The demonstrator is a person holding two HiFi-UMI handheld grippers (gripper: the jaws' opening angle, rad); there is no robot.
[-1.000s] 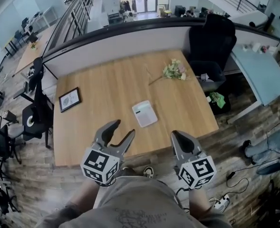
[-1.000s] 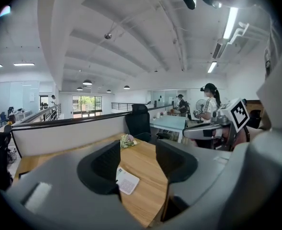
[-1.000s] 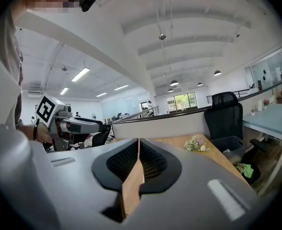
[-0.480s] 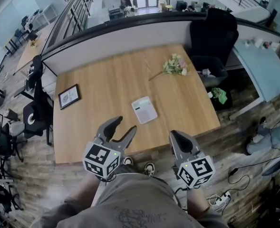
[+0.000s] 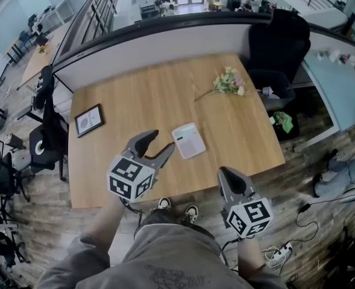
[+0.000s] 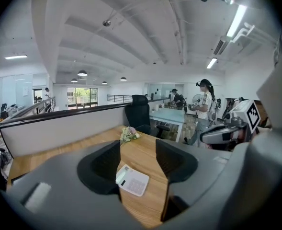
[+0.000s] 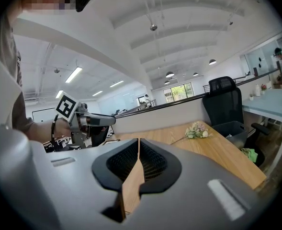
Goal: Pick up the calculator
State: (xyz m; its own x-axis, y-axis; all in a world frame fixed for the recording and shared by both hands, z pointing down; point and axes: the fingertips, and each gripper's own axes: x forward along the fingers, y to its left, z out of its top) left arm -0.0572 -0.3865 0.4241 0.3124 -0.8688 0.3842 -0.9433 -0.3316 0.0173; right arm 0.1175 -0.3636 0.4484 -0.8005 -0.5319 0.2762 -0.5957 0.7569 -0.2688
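A white calculator point(image 5: 188, 140) lies flat on the wooden table point(image 5: 135, 107), right of its middle and toward the near edge. My left gripper point(image 5: 158, 144) is open and hovers over the near part of the table, its tips just left of the calculator and apart from it. In the left gripper view the calculator point(image 6: 132, 180) shows between the spread jaws of my left gripper point(image 6: 137, 161), lower down on the wood. My right gripper point(image 5: 229, 176) is shut and empty, held below the table's near edge. From its own view, my right gripper point(image 7: 139, 161) has its jaws pressed together.
A small bunch of flowers point(image 5: 228, 83) lies at the table's far right. A framed picture point(image 5: 88, 120) lies flat at the left. A black office chair point(image 5: 279, 41) stands past the right corner, and a low wall point(image 5: 165, 41) runs behind the table.
My left gripper has moved forward over the table, its tips nearer the calculator. The right gripper has stayed in place, still shut.
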